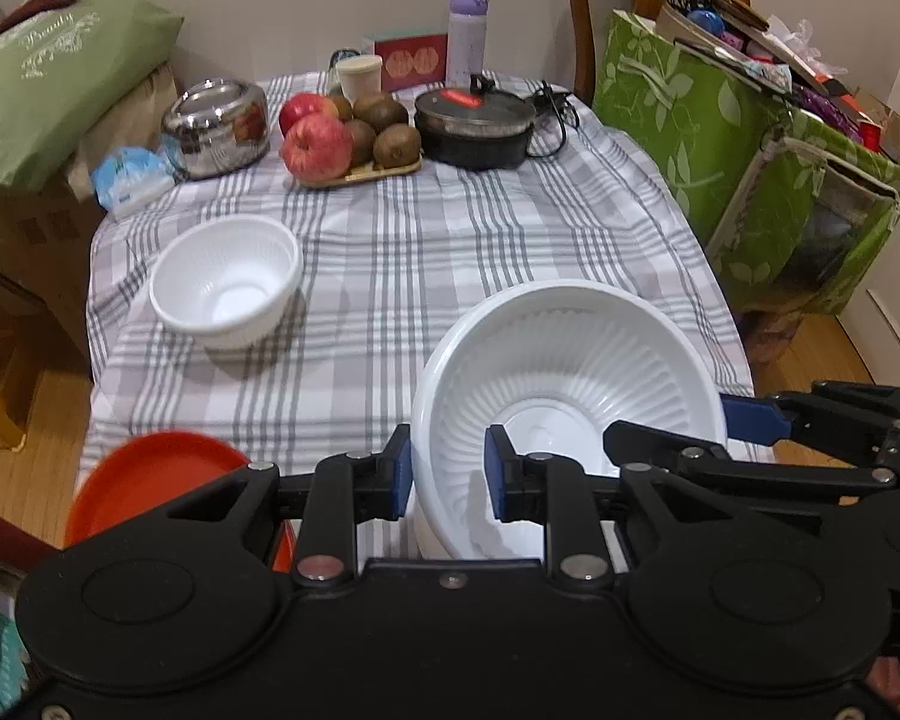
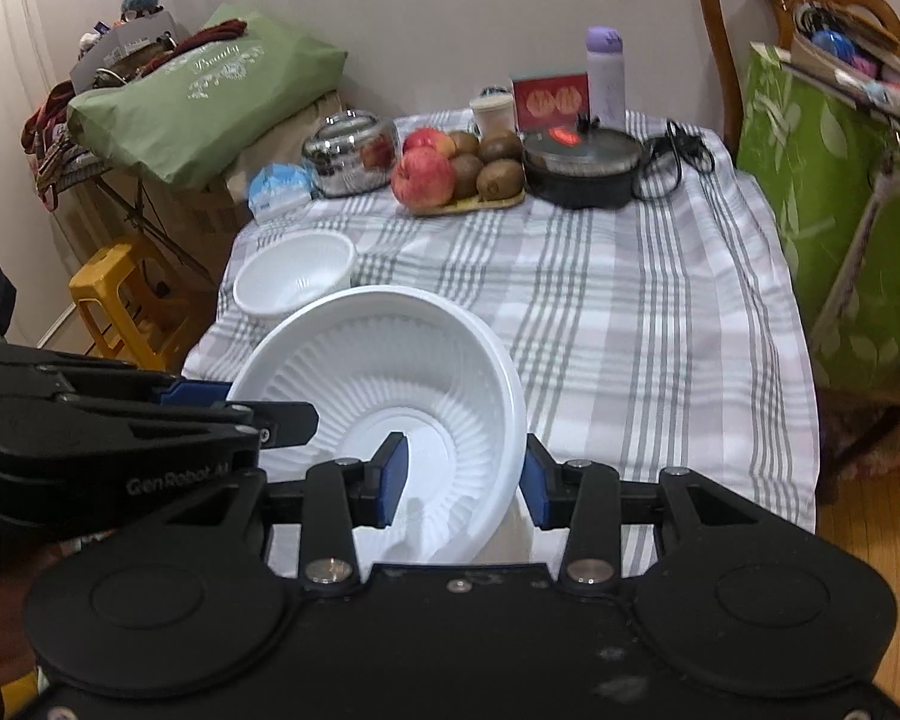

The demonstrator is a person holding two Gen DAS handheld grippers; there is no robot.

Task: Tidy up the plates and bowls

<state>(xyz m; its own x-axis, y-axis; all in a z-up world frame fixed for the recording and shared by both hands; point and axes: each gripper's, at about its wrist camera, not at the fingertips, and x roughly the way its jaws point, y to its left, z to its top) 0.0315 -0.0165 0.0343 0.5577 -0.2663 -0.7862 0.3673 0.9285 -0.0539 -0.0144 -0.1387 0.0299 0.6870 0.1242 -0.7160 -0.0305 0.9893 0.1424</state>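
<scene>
A large white ribbed bowl (image 1: 570, 372) is held tilted above the table's near edge, also seen in the right wrist view (image 2: 384, 378). My left gripper (image 1: 447, 471) straddles its left rim, one pad outside, one inside, with a visible gap. My right gripper (image 2: 462, 480) straddles its right rim the same way; it also shows in the left wrist view (image 1: 750, 420). A smaller white bowl (image 1: 228, 282) stands upright on the cloth at the left, also in the right wrist view (image 2: 297, 279). A red plate (image 1: 144, 474) lies at the near left corner.
At the back of the striped cloth (image 1: 450, 240) stand a steel pot (image 1: 216, 126), a fruit tray (image 1: 354, 132), a black cooker (image 1: 474, 120) and a purple bottle (image 1: 468, 36). Green bags (image 1: 720, 138) and a chair are at the right, a yellow stool (image 2: 120, 294) at the left.
</scene>
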